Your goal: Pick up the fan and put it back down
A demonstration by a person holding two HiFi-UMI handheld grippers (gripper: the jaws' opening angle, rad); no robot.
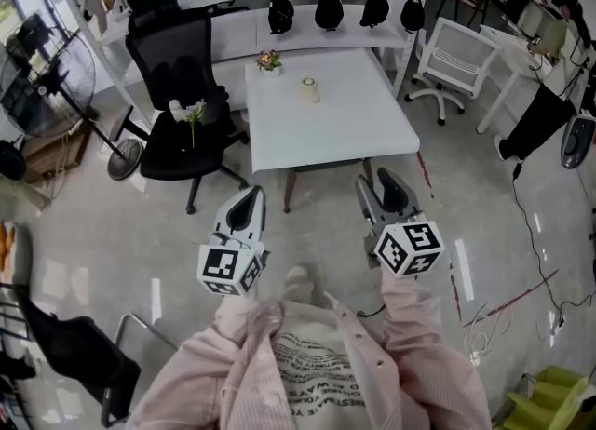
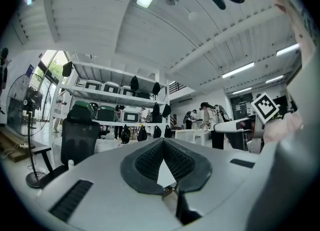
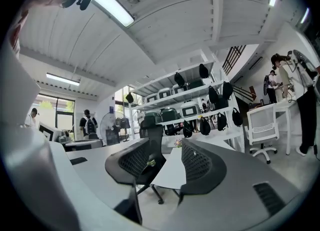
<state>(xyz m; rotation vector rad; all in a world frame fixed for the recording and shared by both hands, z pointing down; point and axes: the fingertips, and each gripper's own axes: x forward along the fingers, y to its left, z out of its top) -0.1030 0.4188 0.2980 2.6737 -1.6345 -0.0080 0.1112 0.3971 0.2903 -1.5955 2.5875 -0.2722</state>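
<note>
The fan (image 1: 42, 70) is a black standing fan on a round base (image 1: 124, 159) at the far left of the room, far from both grippers. It also shows at the left edge of the left gripper view as the fan (image 2: 22, 106), and small in the right gripper view as the fan (image 3: 107, 123). My left gripper (image 1: 248, 197) points level toward the white table, its pads (image 2: 163, 142) meeting at the tip with nothing held. Beside it my right gripper (image 1: 382, 182) is open, and the gap between its pads (image 3: 167, 147) holds nothing.
A white table (image 1: 345, 130) stands just ahead with a small flower pot (image 1: 269, 61) and a pale cup (image 1: 310, 89). A black office chair (image 1: 182, 102) sits between table and fan. A white chair (image 1: 456, 60) and floor cables (image 1: 521, 298) are at the right.
</note>
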